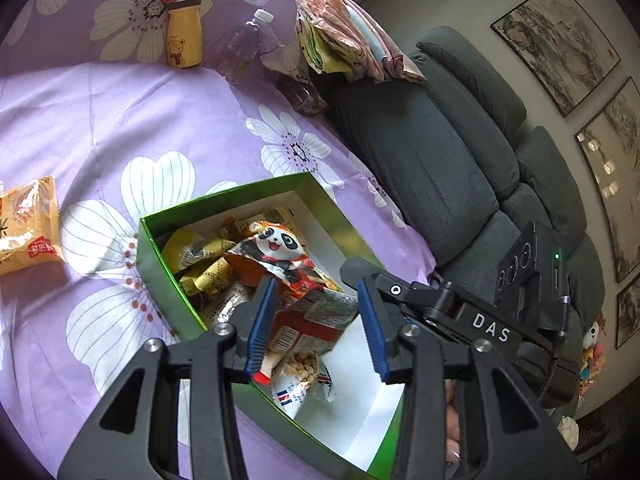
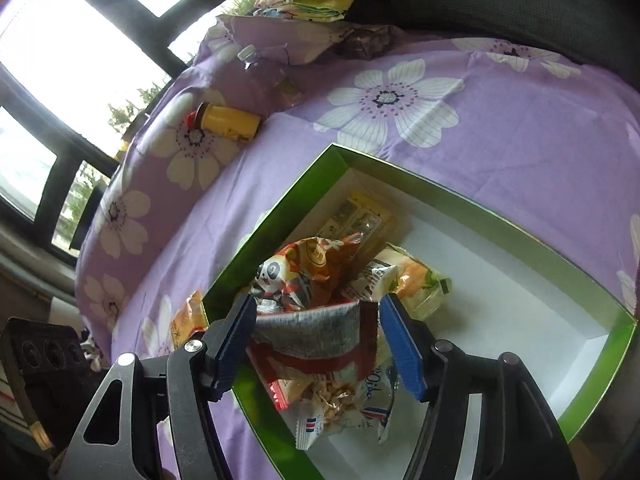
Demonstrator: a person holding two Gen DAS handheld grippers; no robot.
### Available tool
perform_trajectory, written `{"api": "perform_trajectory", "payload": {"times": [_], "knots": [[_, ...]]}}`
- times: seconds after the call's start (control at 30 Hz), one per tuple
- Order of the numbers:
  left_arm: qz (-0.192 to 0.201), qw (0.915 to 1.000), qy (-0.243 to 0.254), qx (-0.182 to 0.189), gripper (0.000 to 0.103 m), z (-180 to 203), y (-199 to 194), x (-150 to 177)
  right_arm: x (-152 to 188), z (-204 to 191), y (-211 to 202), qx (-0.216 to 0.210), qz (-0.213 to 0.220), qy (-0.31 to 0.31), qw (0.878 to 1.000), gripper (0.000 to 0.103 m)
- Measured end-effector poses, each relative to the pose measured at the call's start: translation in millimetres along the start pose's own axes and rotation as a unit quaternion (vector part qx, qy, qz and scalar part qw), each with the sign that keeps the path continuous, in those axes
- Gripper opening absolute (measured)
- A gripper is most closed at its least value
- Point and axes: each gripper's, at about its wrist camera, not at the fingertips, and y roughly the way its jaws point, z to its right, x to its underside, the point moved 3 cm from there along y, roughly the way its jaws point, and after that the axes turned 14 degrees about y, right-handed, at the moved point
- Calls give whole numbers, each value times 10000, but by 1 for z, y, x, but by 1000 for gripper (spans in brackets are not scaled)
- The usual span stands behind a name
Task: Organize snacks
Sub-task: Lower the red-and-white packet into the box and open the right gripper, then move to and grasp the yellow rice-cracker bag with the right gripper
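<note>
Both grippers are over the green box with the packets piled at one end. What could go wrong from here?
1. The red packet lies between the open fingers of the right gripper; pulling away might drag it out.
2. The left gripper hovers close above the panda packet and may snag the heap.
3. The orange packet on the sheet outside the green box may be forgotten.

Home living room, grey padded sofa [image 1: 432, 160], framed ink paintings [image 1: 556, 44] on wall, floral purple cloth [image 1: 120, 128], windows [image 2: 72, 52]
</note>
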Motion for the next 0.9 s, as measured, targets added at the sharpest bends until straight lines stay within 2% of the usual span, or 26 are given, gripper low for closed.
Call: {"api": "perform_trajectory", "payload": {"times": [0.07, 0.13, 0.27, 0.33, 0.47, 0.57, 0.73, 0.8, 0.9], "knots": [[100, 9999, -24, -126, 50, -6, -12, -3, 1, -5, -5, 19, 152, -91, 9998, 76], [187, 9994, -86, -279, 61, -16, -27, -5, 2, -12, -10, -15, 265, -176, 9995, 76], [397, 9950, -244, -878, 70, -45, -64, -5, 11, -36, -16, -249, 333, -475, 9980, 76], [445, 9901, -398, -1271, 74, -64, -82, -2, 18, -54, -14, -509, 211, -685, 9961, 76], [473, 9788, -756, -1844, 74, -103, -110, 11, 38, -92, 4, -1105, -290, -1043, 9880, 76], [395, 9689, -922, -2262, 74, -129, -119, 22, 51, -122, 29, -1290, -669, -1279, 9811, 76], [287, 9658, -1252, -2252, 73, -162, -110, 37, 70, -169, 84, -1431, -1161, -1619, 9695, 76], [274, 9666, -1352, -2162, 73, -172, -102, 40, 78, -180, 112, -1309, -1442, -1702, 9660, 76], [110, 9682, -1469, -2022, 72, -184, -87, 44, 87, -186, 147, -960, -1589, -1821, 9656, 76]]}}
